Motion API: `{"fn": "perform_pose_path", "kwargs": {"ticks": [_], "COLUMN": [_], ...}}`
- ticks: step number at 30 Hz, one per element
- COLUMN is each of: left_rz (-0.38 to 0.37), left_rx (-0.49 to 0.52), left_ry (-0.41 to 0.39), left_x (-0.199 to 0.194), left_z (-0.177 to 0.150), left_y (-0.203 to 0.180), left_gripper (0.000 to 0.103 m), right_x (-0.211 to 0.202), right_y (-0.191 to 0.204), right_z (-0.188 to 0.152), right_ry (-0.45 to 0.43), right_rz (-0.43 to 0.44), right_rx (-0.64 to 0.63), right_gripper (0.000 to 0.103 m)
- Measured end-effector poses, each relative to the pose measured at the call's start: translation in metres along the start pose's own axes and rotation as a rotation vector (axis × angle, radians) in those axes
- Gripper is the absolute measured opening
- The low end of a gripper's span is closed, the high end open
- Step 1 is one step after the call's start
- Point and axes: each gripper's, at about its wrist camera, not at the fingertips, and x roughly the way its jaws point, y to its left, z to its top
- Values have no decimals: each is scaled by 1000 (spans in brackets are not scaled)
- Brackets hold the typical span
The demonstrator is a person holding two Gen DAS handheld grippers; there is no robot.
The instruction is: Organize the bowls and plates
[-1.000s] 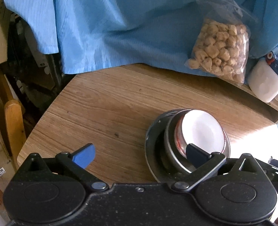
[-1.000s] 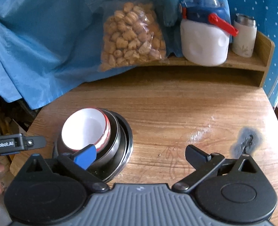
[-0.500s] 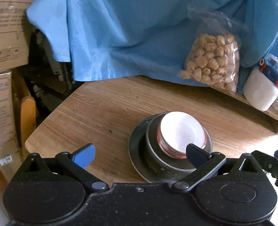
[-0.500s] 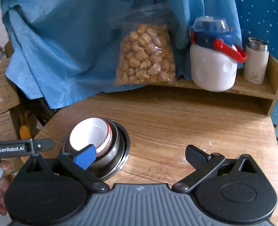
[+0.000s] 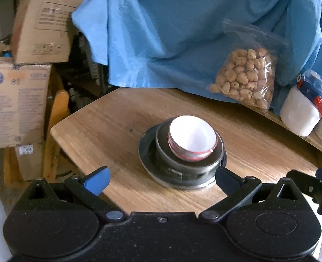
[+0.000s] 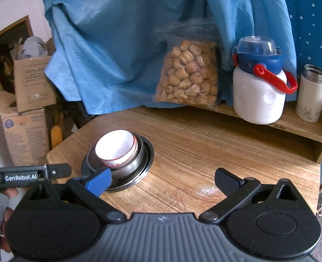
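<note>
On the wooden counter (image 5: 108, 126) a white bowl (image 5: 192, 138) sits nested in a steel bowl (image 5: 189, 166) on a dark plate (image 5: 146, 152). Left tool (image 5: 161, 178) and right tool (image 6: 163, 179) both gape wide, empty; the stack lies at the right tool's ten o'clock.

left tool (image 5: 161, 180): spread wide, empty | right tool (image 6: 163, 180): spread wide, empty

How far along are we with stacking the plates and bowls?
Looks nearly finished. The white bowl sits nested in the metal bowl, which sits on the dark plate, one stack on the table. Nothing is in hand: left gripper and right gripper are both open and empty. No loose dishes remain in view.
</note>
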Motion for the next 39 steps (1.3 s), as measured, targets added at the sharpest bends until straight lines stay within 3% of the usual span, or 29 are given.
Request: {"fn": "perform_pose_path", "kwargs": {"ticks": [16, 33, 39], "left_rz": [83, -46, -60], "left_rx": [-17, 82, 112], "left_ry": [-58, 15, -4], "left_x": [-57, -50, -57], "left_z": [-29, -57, -64], "left_y": [-32, -44, -43], "left_gripper": [102, 102, 102], "right_x": [-32, -60, -70], "right_y": [-22, -27, -30], "right_z": [-16, -48, -51], "right_ry": [0, 37, 25], "right_rz": [116, 60, 39], "right_rx": [-33, -84, -69], "right_gripper": [103, 103, 103]}}
